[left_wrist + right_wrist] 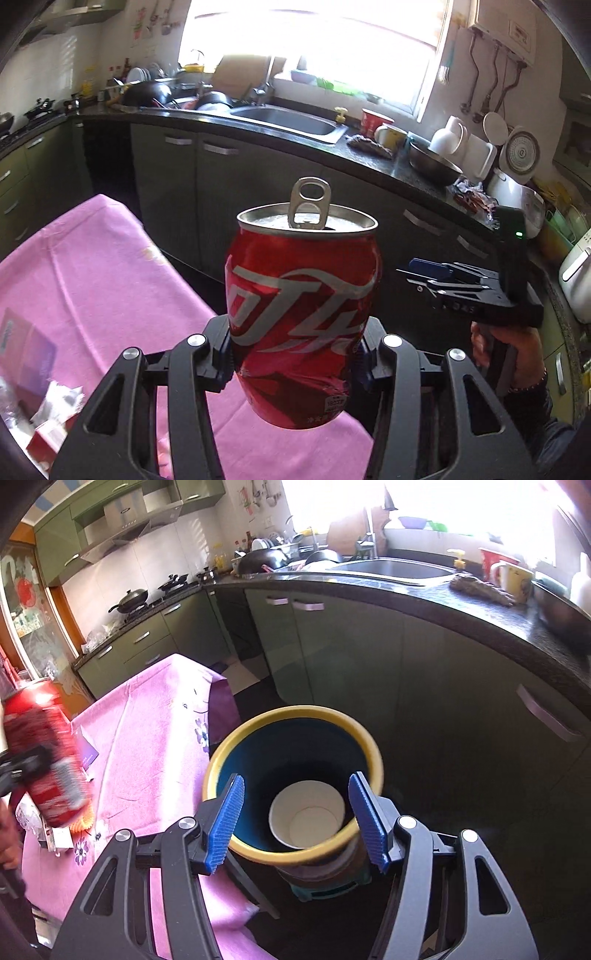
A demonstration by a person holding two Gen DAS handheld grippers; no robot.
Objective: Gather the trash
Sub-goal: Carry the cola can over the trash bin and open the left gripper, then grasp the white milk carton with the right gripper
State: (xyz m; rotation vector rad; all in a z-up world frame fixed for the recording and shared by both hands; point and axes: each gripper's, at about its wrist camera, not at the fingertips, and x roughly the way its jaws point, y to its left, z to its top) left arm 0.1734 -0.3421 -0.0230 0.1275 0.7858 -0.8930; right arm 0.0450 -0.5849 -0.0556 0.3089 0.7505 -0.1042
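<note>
My left gripper (295, 354) is shut on a dented red cola can (301, 310) and holds it upright above the pink-clothed table (110, 273). The can shows blurred at the left of the right wrist view (44, 757). My right gripper (295, 819) is open and empty, hovering over a yellow-rimmed blue trash bin (295, 716) on the floor beside the table. A white paper cup (306, 818) lies inside the bin. The right gripper also shows in the left wrist view (424, 275), to the right of the can.
Crumpled wrappers and a red box (48, 417) and a purple booklet (26, 350) lie on the table at the left. A dark kitchen counter (461, 613) with a sink (288, 120), bowls and cups curves behind. Green cabinets (332, 657) stand beyond the bin.
</note>
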